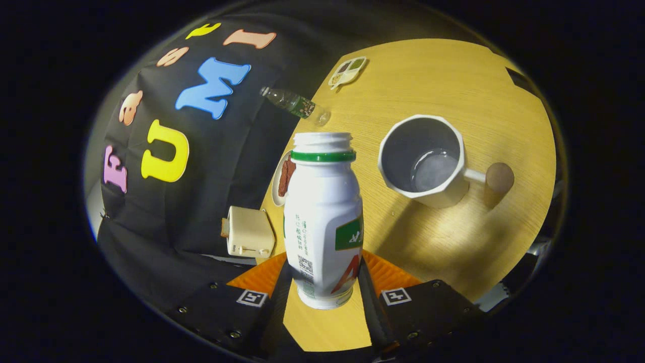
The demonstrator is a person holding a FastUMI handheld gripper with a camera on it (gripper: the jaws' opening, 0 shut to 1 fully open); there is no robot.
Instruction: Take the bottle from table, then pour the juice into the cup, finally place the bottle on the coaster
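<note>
Bottle (322, 222): white, uncapped, lifted clear of the surface (453, 91), pinched low on its body by the gripper (322, 282), both fingers pressing its sides. Step, as judged: carrying toward the pour; next calls for tipping its mouth over the cup (423, 161). Cup: beside the bottle, a little liquid inside. Clear bottle (297, 105), plate (283, 177) beyond the bottle; cream box (248, 233) beside it.

The uncapped white plastic bottle with a green neck ring (323, 222) stands clamped between both fingers, lifted above the table, near the white faceted mug (422, 160), which holds a little pale liquid.
</note>
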